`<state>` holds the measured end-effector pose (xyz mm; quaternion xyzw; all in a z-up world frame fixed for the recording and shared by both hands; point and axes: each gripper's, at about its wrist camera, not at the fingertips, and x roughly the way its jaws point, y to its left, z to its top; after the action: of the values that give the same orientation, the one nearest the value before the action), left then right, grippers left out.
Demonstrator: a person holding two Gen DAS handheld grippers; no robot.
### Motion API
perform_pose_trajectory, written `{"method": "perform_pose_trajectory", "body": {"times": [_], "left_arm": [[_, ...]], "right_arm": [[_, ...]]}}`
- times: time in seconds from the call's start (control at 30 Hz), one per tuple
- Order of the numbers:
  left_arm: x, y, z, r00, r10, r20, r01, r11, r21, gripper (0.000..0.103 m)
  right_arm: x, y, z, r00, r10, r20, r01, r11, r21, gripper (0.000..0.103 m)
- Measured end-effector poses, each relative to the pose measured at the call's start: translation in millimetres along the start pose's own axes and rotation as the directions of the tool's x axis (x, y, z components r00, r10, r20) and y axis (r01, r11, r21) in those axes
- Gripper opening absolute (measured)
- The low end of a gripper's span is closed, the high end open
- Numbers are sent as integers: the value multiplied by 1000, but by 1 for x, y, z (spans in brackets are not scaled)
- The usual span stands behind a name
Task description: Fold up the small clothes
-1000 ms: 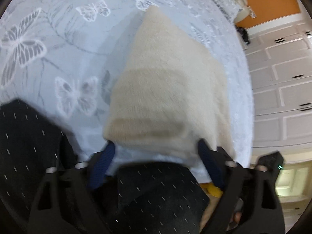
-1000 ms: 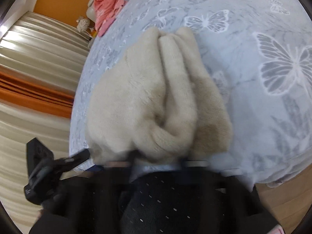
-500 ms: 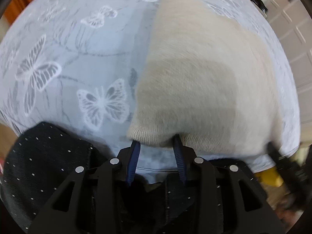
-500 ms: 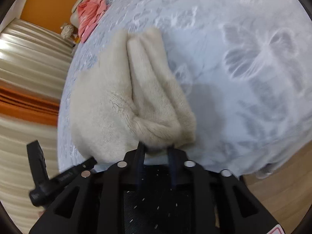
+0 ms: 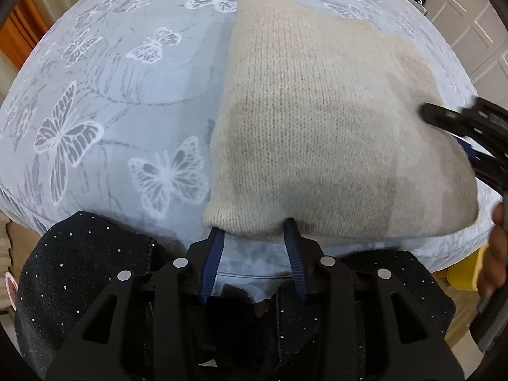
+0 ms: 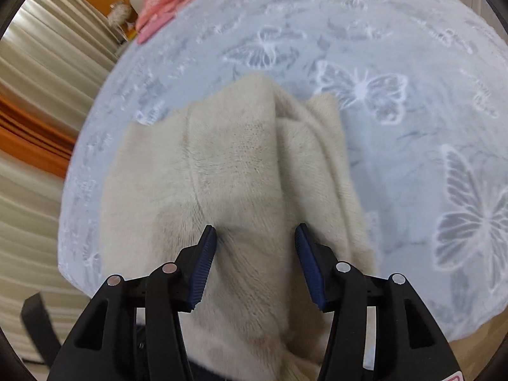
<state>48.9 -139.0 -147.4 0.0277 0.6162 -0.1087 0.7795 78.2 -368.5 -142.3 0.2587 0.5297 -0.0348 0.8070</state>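
Note:
A folded cream knitted garment (image 5: 317, 120) lies on a bed with a blue-grey butterfly-print cover (image 5: 111, 95). My left gripper (image 5: 254, 231) holds the garment's near edge, its fingertips hidden under the knit. In the right wrist view the garment (image 6: 238, 174) shows thick folded layers. My right gripper (image 6: 255, 235) is open, fingers apart just above the garment's near end. The right gripper also shows at the right edge of the left wrist view (image 5: 470, 127).
A pink garment (image 6: 165, 0) lies at the far end of the bed. Beige and orange curtains (image 6: 35, 120) hang to the left. White panelled cabinets (image 5: 476, 16) stand to the right. The person's dark spotted clothing (image 5: 79, 270) is beside the left gripper.
My right gripper has let go of the garment and opened, and now sits over it. The garment has settled flat on the bed. My left gripper has stayed closed on the near edge.

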Motion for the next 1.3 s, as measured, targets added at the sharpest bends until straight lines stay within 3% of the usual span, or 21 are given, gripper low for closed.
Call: {"method": "perform_pose_trajectory", "body": {"times": [0.07, 0.1, 0.2, 0.27, 0.3, 0.37, 0.43, 0.5, 0.67, 0.7, 0.73, 0.83, 0.87, 0.9, 0.93, 0.97, 1.03, 1.07, 1.17, 1.23, 1.3], "left_arm": [[2, -2, 0, 1000, 7, -2, -7, 1000, 7, 40], [3, -3, 1, 1000, 8, -5, -8, 1000, 7, 40], [6, -1, 1, 1000, 6, -12, -6, 1000, -3, 45], [7, 3, 2, 1000, 29, 0, -29, 999, -14, 62], [7, 5, 3, 1000, 28, 10, -28, 1000, -14, 62], [9, 9, 4, 1000, 19, 3, -19, 1000, -14, 62], [10, 9, 5, 1000, 15, -2, -15, 1000, -11, 62], [12, 8, 6, 1000, 18, 0, -18, 1000, 3, 62], [4, 19, 5, 998, -60, 17, 60, 998, 0, 62], [0, 23, 3, 996, -81, 24, 81, 997, -3, 62], [-7, 26, 2, 993, -111, 44, 111, 994, -2, 62], [-28, 34, 0, 982, -155, 105, 154, 988, 10, 64], [-37, 33, 1, 978, -165, 130, 164, 986, 18, 69], [-43, 32, 3, 975, -166, 149, 164, 986, 26, 71], [-48, 32, 5, 973, -164, 163, 161, 986, 33, 73], [-52, 32, 9, 972, -161, 174, 157, 987, 39, 73], [-56, 34, 18, 970, -162, 182, 157, 987, 41, 75], [-56, 39, 24, 969, -160, 186, 156, 987, 34, 77], [-51, 42, 41, 970, -163, 183, 164, 986, 7, 82], [-42, 43, 53, 968, -188, 166, 192, 981, -9, 86], [-32, 42, 62, 966, -218, 139, 225, 974, -38, 86]], "right_arm": [[2, 4, 0, 1000, 16, 10, -16, 1000, -12, 37], [0, 8, 2, 999, 37, 14, -36, 999, -22, 11], [-28, 22, 10, 992, 81, 95, -75, 995, -65, 11], [-50, 20, 12, 983, 101, 153, -93, 994, -63, 11], [-53, 15, 12, 981, 109, 163, -103, 994, -48, 11], [-38, 0, 9, 989, 75, 130, -75, 997, -11, 11], [2, -19, 2, 1000, 1, 29, -1, 1000, 11, 12], [0, -27, -1, 997, 58, 50, -61, 996, 59, 13], [-46, -15, 11, 987, 72, 145, -83, 994, 74, 25], [-51, -12, 15, 986, 74, 150, -83, 995, 60, 35], [-52, -8, 19, 986, 70, 152, -78, 996, 46, 46], [-30, 1, 35, 994, 18, 112, -15, 1000, -27, 51], [-18, 1, 37, 996, 9, 89, -6, 999, -39, 48], [-3, 1, 38, 998, -2, 58, 6, 998, -66, 17], [4, -1, 38, 999, -26, 44, 30, 997, -78, 9], [11, -8, 36, 997, -59, 52, 62, 995, -73, 9], [11, -24, 32, 997, -21, 77, 20, 1000, 8, 9], [7, -33, 29, 996, 23, 86, -28, 998, 63, 10], [-8, -33, 20, 994, 40, 97, -45, 998, 51, 28], [-23, -29, 11, 993, 36, 113, -38, 999, 10, 60], [-34, -30, 1, 990, -8, 144, 7, 1000, 6, 81]]}}
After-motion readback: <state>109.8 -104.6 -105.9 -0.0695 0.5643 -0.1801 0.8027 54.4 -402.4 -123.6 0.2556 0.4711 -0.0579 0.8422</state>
